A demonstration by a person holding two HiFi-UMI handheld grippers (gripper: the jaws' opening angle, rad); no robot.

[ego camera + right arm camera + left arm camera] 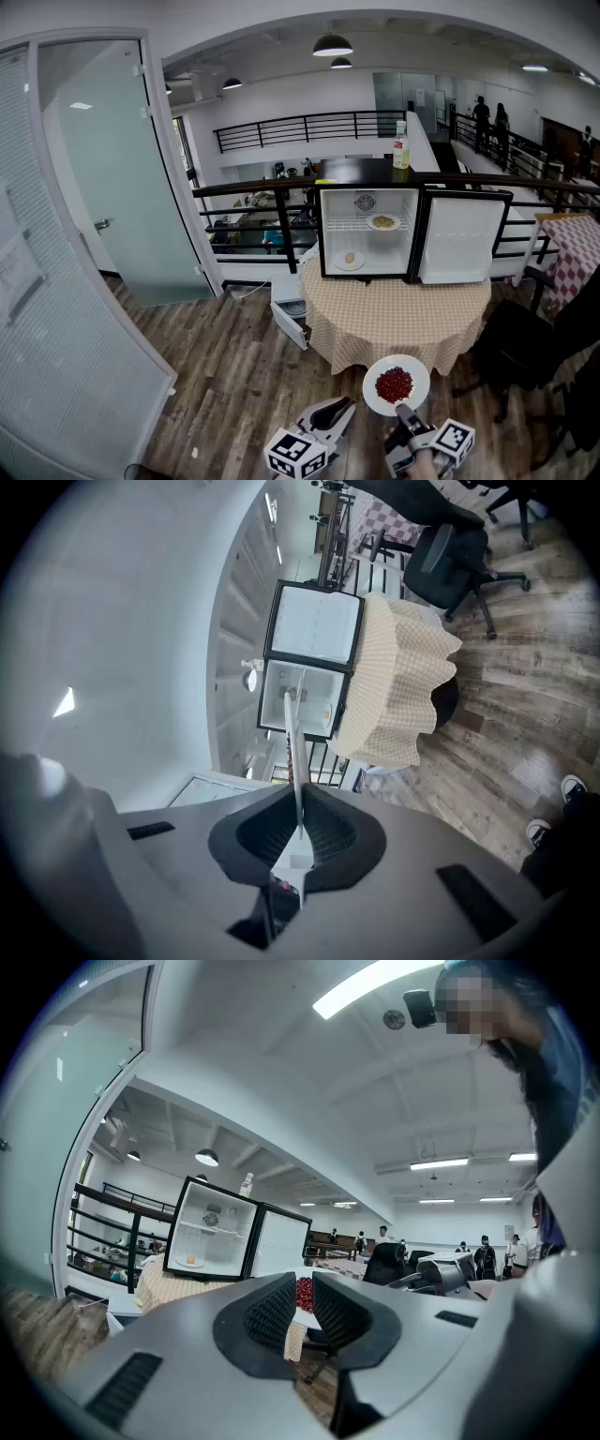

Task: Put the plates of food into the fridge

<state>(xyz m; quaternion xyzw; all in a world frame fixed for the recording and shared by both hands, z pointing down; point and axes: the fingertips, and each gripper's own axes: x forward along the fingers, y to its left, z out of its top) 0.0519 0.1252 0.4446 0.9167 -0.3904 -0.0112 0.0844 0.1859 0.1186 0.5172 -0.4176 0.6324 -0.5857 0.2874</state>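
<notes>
Glass wall (56,309) fills the left side. The wood floor (225,375) btw it and the table is bare, so there's free room on that side.

Round table (394,319) w/ checked cloth stands straight ahead, cloth hanging over the edge all round. Mini fridge (323,234) sits at the table's back, open. Its door (464,239) is swung wide to the right, so the front opening is unblocked. The strip of tabletop in front of the fridge is bare. Black office chair (525,347) crowds the table's right side.

Right gripper (405,412) is held low, close to the body, pointing fwd at the table. Its jaws are clamped on the near rim of a white plate (419,370), which the right gripper view shows edge-on btw the pads (297,789). The plate lies about level, out ahead of the jaws and short of the table. Its far rim overlaps the cloth's near edge in head view. It carries a pile of red food (394,383).

Left gripper (345,405) is just left of the plate, not touching it, angled fwd and right. Jaws are slightly apart w/ nothing btw them (304,1302).

Inside the fridge there's one plate on the wire shelf (383,222), right side, and another on the fridge bottom (350,261), left of centre. Bottle (401,145) stands upright on the fridge top.
</notes>
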